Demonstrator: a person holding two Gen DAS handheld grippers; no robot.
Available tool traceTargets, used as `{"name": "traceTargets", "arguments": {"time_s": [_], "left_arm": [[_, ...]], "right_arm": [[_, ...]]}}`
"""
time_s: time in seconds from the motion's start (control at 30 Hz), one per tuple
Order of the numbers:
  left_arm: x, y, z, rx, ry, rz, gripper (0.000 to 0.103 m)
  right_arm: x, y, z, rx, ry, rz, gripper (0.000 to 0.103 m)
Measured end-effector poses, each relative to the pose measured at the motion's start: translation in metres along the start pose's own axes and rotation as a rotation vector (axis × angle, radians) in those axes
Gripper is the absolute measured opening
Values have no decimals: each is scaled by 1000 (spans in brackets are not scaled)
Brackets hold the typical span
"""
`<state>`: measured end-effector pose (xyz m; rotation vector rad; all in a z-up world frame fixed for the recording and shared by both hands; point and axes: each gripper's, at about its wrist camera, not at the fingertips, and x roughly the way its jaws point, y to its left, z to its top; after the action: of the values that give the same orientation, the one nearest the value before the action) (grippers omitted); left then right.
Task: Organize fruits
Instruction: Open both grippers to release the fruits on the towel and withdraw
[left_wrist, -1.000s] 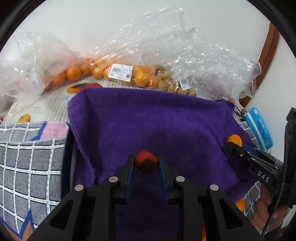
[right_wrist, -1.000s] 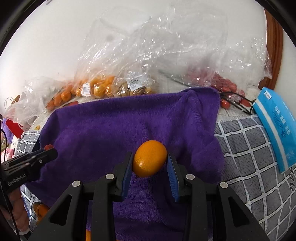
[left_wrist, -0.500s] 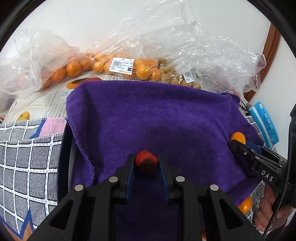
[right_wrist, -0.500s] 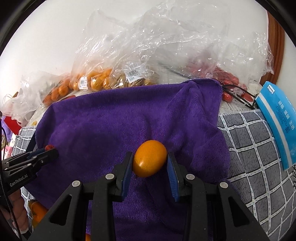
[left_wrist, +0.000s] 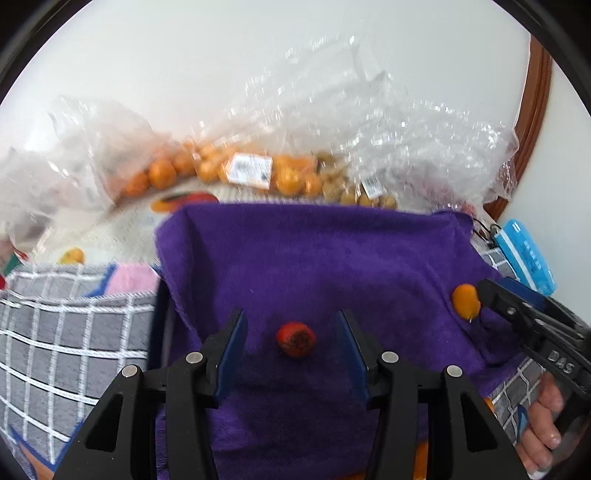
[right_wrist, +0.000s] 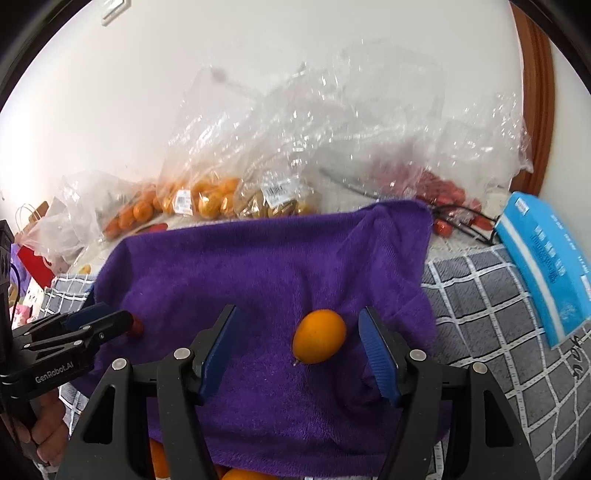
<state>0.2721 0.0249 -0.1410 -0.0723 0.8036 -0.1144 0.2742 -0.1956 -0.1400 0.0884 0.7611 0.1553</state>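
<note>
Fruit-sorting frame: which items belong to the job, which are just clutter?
In the job:
- small red fruit, lying between the open left gripper
- orange fruit, lying between the open right gripper
- purple towel under both
- bagged oranges

Lying about:
- blue packet
- grey checked cloth
- red paper bag

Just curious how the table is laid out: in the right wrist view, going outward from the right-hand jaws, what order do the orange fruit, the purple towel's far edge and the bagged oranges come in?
1. Orange fruit: between the open jaws of the right gripper, on the towel.
2. Purple towel, far edge: farther back, across the middle.
3. Bagged oranges: farthest, back left by the wall.
</note>
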Motion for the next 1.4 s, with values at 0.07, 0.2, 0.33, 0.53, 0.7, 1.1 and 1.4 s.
{"name": "traceTargets", "arguments": {"time_s": [0.07,0.2,0.33,0.53,0.7,1.1,1.4], "left_arm": [[-13,-3,3,17,-39,25,48],[-42,-6,6,28,-111,87,47],[-76,-8,-3,66,-141,97,47],[-103,4,-26,-34,-115,-21,47],[-117,5,-53,-48,-123,-16,47],[-110,34,-100,-52,-27,16,47],[-79,61,-121,-123,44,-5,47]], "right_arm": [[-15,5,2,-8,-50,11,66],[-41,13,5,-20,-99,1,66],[-68,17,1,-17,-95,-61,66],[-107,16,-24,11,-100,-48,66],[-124,24,-47,-24,-83,-58,66],[-112,23,-91,18,13,-41,64],[-99,21,-102,11,17,-36,49]]}}
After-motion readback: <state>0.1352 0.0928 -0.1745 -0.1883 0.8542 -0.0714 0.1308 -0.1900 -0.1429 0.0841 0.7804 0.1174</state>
